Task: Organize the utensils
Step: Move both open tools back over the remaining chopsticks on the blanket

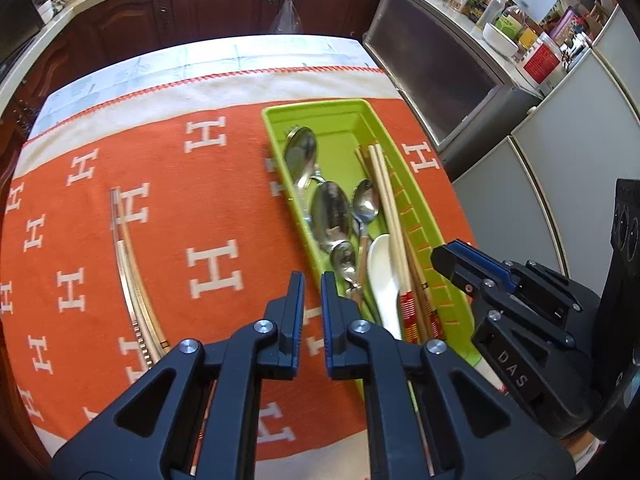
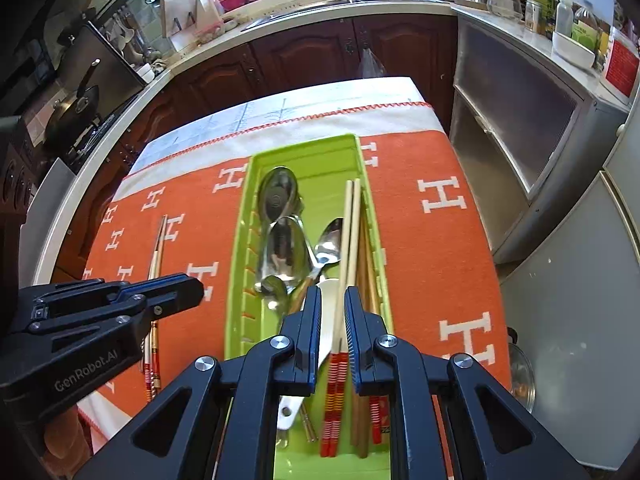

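Left wrist view: the left hand-held gripper (image 1: 312,280) hovers over the orange cloth, jaws slightly parted, grasping nothing; a chopstick pair (image 1: 128,264) lies on the table cloth left of the green tray (image 1: 348,116). Right wrist view: the right hand-held gripper (image 2: 333,300) straddles chopsticks (image 2: 349,232) in the tray, pads not visibly pressing them.

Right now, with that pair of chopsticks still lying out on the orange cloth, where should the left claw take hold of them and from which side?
Grip the chopsticks near mid-length, coming straight down from above with the left claw. They lie flat on the cloth, side by side and touching, so jaws set across their width can pinch both together. The midsection looks plain and keeps them balanced; the patterned ends sit partly hidden under the claw body.
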